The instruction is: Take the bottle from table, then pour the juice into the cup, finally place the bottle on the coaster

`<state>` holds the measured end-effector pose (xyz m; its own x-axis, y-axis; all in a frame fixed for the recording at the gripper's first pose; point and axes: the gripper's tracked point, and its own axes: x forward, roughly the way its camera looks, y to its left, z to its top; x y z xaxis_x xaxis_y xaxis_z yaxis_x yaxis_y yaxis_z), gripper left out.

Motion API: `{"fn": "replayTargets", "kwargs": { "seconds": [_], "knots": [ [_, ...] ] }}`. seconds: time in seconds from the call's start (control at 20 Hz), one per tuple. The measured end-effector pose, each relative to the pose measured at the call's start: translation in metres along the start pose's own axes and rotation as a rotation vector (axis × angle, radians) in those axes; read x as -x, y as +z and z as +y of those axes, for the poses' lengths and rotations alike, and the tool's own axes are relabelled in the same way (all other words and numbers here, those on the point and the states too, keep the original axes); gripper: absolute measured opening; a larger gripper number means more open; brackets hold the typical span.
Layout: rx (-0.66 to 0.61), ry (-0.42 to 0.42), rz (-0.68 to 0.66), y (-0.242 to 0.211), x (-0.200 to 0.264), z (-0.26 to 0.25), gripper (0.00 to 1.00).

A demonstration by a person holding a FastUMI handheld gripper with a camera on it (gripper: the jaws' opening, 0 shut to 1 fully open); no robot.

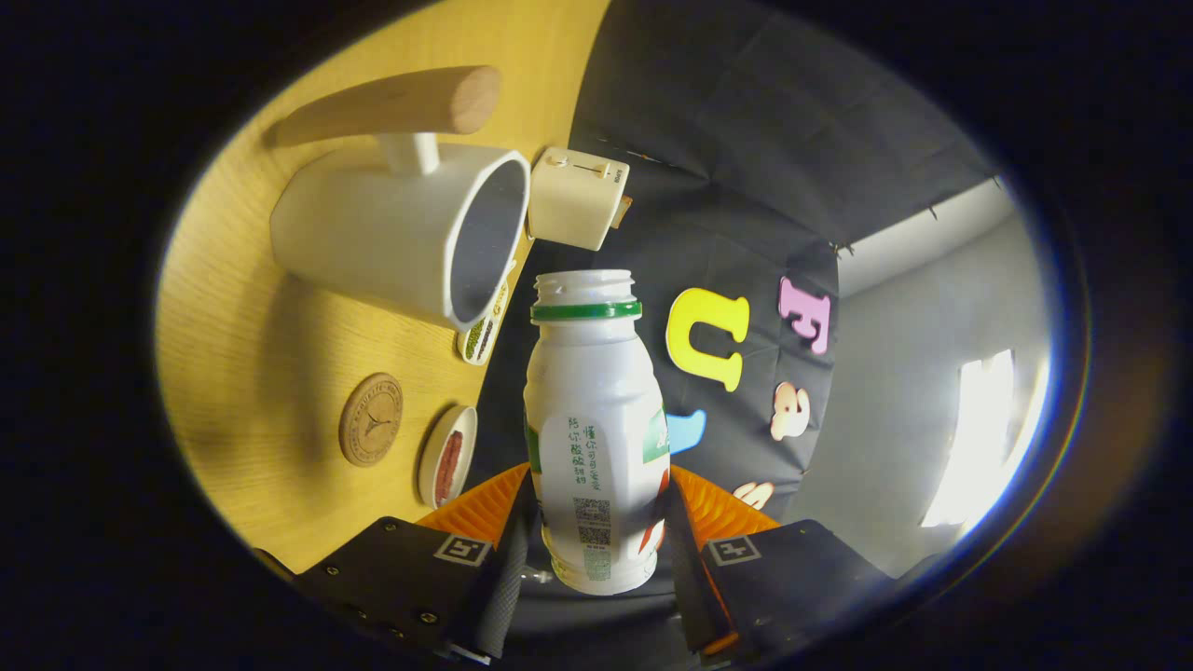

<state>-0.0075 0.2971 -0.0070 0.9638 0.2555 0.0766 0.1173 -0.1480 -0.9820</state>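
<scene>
My gripper [596, 522] is shut on a white plastic bottle [596, 419] with a green neck ring and no cap; both fingers press its lower body. The whole view is rolled far over, so the wooden table [252, 373] stands like a wall beside the bottle. The bottle's open mouth [584, 284] points just past the rim of a white cup [401, 233] with a wooden handle [391, 107]; the cup's opening faces the bottle. No liquid shows in the stream or in the cup. A round wooden coaster [370, 419] lies on the table near the fingers, below the cup.
A small cream box [578, 198] sits beyond the cup at the table's edge. Two small dishes, one with green contents [483, 337] and one with reddish contents [447, 457], lie between the cup and the coaster. The black cloth wall [746, 186] stands behind.
</scene>
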Motion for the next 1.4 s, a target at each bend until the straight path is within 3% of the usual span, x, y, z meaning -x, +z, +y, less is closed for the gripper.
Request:
{"fn": "replayTargets", "kwargs": {
  "seconds": [0.55,1.0,1.2,1.4],
  "knots": [
    [-0.679,0.169,0.002,0.001,-0.001,-0.003,0.70],
    [-1.211,0.285,0.011,-0.006,-0.030,-0.008,0.69],
    [-1.394,0.335,0.004,-0.006,-0.042,0.005,0.69],
    [-1.486,0.379,0.000,0.000,-0.055,0.015,0.69]
  ]
}}
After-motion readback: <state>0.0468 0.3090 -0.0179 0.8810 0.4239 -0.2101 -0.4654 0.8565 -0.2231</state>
